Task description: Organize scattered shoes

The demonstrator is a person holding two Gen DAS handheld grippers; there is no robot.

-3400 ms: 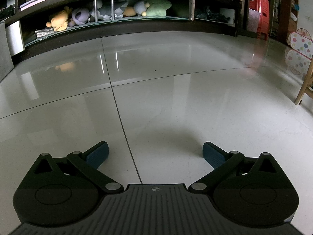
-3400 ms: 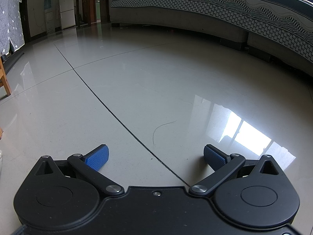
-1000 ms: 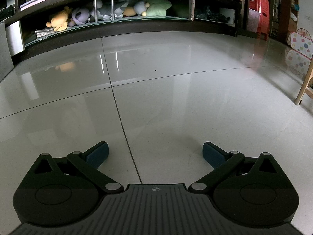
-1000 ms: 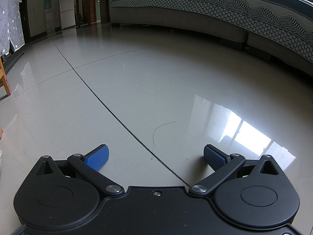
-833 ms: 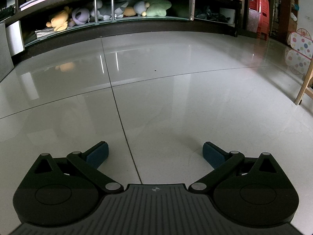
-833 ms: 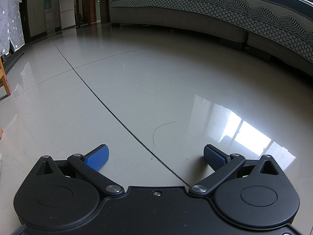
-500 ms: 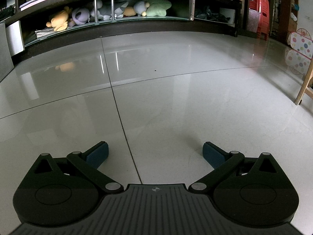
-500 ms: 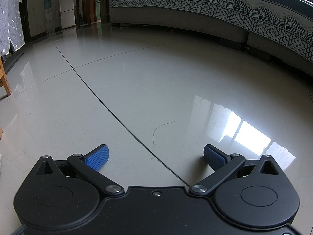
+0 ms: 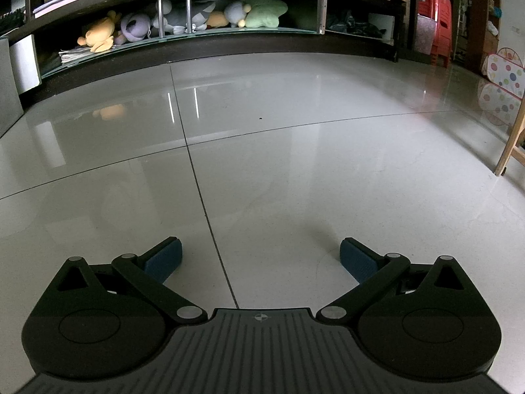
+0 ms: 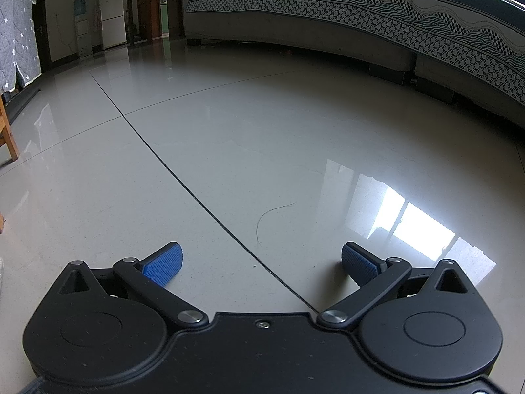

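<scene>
Well, no shoe showed in either view, so where the scattered shoes lay could not be told from these pictures. The left gripper (image 9: pixel 259 256) sat low over the tiled floor (image 9: pixel 295 170) with its blue pads spread wide and nothing between them. The right gripper (image 10: pixel 261 261) was the same: fingers wide apart, empty, hovering just above the floor (image 10: pixel 229 138).

By my read the step in hand was the search, with no sorting begun. Doing it well would mean lifting and turning both grippers to sweep the room before committing, keeping the fingers parted so either could close on a shoe's collar or heel once one came into view. A glossy floor like this would likely let a shoe slide, so a grasp from above looked safer than a push.

The views disagreed nicely. Only the left wrist showed the long dark shelf unit (image 9: pixel 197 42) beyond the floor, with plush toys (image 9: pixel 183 19) lined inside it, red plastic stools (image 9: pixel 433 23) to the right of the shelf unit and a spotted play tent (image 9: pixel 505 72) further right. Only the right wrist showed the sofa (image 10: pixel 377 23) with its patterned cover, a white refrigerator (image 10: pixel 113 13) far left of the sofa, a stray hair (image 10: pixel 272 216) on the tile, and a bright window reflection (image 10: pixel 410 226) below the sofa.
</scene>
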